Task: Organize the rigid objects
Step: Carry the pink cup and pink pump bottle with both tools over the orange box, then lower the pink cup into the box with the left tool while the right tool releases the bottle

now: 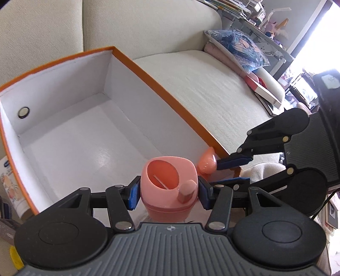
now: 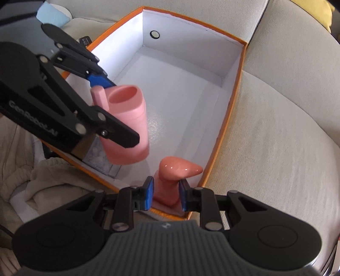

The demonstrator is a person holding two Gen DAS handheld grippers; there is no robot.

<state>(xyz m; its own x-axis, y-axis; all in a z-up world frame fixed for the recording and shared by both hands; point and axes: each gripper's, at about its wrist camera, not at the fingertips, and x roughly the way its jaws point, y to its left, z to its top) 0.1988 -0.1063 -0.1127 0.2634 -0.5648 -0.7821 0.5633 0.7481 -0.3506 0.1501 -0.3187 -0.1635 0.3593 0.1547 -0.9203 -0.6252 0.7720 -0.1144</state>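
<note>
Sofa (image 2: 276, 127); hidden right tongs' (image 2: 165, 194) stem grip.

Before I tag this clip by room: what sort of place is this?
Probably a lived-in living room: a cream fabric sofa, a blue patterned cushion at its end, and cluttered shelves of books behind.

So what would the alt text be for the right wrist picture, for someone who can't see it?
The right gripper holds a glossy pink scoop-shaped piece at the near corner of an open orange box with a white inside, resting on a cream sofa. At left, the left gripper holds a pink cup above the box.
</note>
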